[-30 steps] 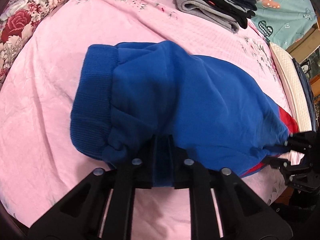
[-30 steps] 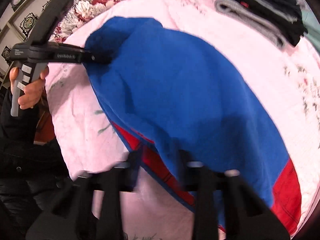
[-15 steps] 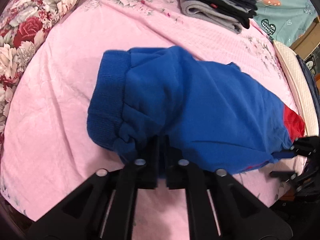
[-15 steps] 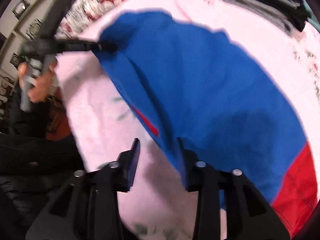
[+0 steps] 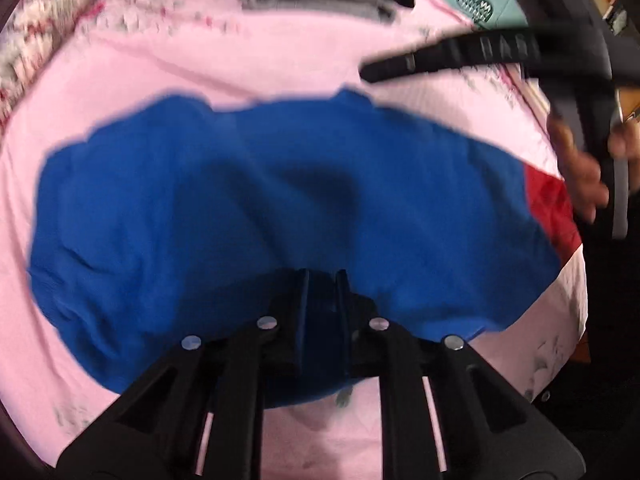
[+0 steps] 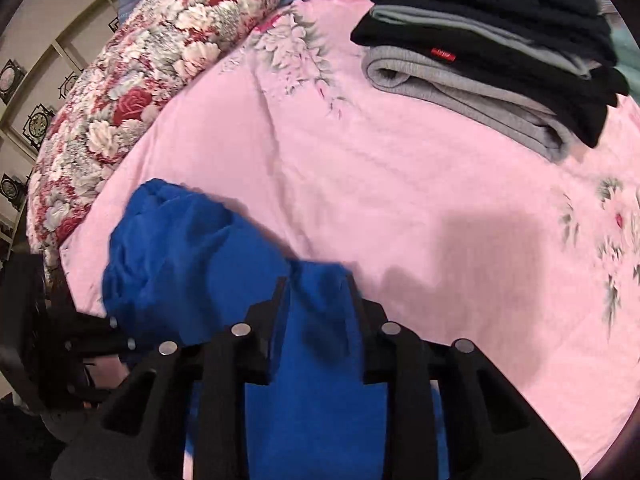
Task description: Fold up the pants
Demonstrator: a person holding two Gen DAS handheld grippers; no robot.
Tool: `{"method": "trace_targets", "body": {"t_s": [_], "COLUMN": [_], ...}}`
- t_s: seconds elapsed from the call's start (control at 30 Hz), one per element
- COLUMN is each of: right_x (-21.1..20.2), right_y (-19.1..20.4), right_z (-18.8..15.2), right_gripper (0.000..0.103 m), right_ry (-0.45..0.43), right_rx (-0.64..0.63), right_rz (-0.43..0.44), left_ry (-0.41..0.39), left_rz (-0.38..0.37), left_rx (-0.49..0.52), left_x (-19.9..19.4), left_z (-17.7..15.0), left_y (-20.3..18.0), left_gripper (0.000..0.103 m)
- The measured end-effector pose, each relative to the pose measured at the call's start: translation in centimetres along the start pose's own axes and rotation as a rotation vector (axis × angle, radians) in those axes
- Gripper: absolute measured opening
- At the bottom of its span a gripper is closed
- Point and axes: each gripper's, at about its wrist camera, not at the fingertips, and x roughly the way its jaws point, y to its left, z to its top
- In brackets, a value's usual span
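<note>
Spreading across the middle of the left wrist view, the blue pants [image 5: 288,208] lie bunched on the pink bedsheet [image 5: 260,68], a red panel [image 5: 550,208] showing at their right end. At the bottom centre of that frame the left gripper [image 5: 322,280] has its fingers drawn close together, pinching a fold of the blue cloth between them. Upper right there, the right gripper [image 5: 372,72] reaches in as a dark blurred bar above the sheet, a hand [image 5: 580,168] wrapped around its handle at the right edge. Over to the right wrist view: the pants fill the lower left, and blue cloth runs up between the right gripper's fingers [image 6: 280,300], which stand apart with the fabric in the gap; whether they actually bite on it, I cannot tell. A stack of folded clothes [image 6: 500,52], black and grey, sits upper right, and a floral quilt [image 6: 132,92] lies along the upper left.
</note>
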Motion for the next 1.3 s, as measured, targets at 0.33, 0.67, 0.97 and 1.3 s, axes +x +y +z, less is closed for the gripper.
{"method": "trace_targets", "body": {"t_s": [0.33,0.67,0.97,1.3], "right_x": [2.8,4.0,5.3,-4.7], "right_y": [1.4,-0.1,-1.5,-3.6], "right_z": [-1.1,-0.7,2.9,1.2], "right_gripper": [0.028,0.010,0.004,0.044], "right_ry": [0.070,0.109,0.088,-0.075], "right_rx": [-0.098,-0.065,-0.018,0.081], "right_rz": [-0.059,-0.022,-0.003,0.000], "left_ry": [-0.044,-0.044,-0.042,-0.112], "left_rz": [-0.060,-0.064,-0.077,-0.047], "left_rx": [-0.004,0.000,-0.010,0.035], "left_x": [-0.6,-0.7,-0.8,-4.6], "left_z": [-1.7,-1.4,-1.5,1.4], "left_y": [0.6,0.9,1.4,0.5], "left_gripper": [0.014,0.014,0.014,0.015]}}
